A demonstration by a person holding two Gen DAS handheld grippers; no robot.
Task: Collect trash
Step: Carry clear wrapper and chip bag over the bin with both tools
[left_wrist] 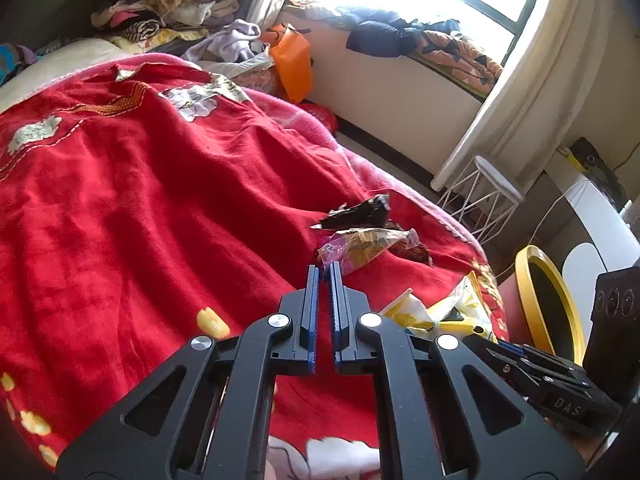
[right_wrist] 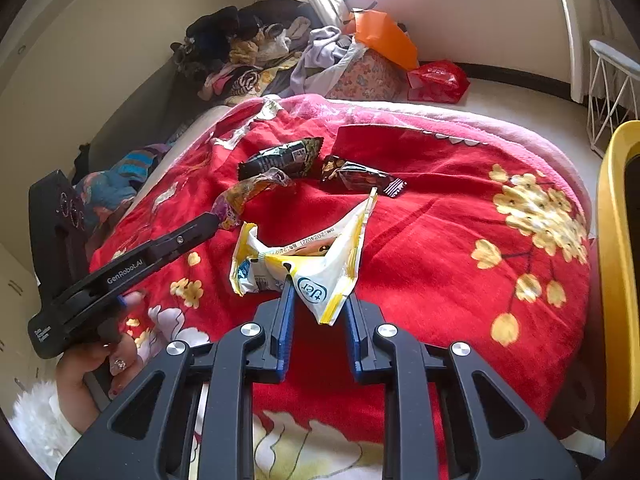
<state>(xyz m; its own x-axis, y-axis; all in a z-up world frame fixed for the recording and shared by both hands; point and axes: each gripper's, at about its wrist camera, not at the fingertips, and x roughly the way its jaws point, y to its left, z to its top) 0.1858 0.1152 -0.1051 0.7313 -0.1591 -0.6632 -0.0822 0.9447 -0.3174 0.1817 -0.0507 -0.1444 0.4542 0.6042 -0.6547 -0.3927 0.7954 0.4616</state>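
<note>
Clearly the weak point is the right gripper (right_wrist: 318,308): its jaws stand narrow around the lower corner of the white-and-yellow wrapper (right_wrist: 304,264), but the near pad seems to meet only a thin flap, while the other looks just clear of the film. If that reading is right, a lift could let the crinkled film slide out and drop back on the red blanket (right_wrist: 440,240), short of the yellow-rimmed bin (right_wrist: 618,240) at the blanket's right edge.

The left gripper (left_wrist: 324,270), just left of that wrapper, has its jaws drawn together, and its tips lie at the purple end of the gold wrapper (right_wrist: 244,196). Whether any film is pinched there I cannot tell (the right view suggests a nip at best), so it may well come up empty.

Beyond the white-and-yellow wrapper lie two dark wrappers (right_wrist: 280,158) (right_wrist: 360,178), untouched on the blanket. A careless sweep of either tool could push them off the far side.
</note>
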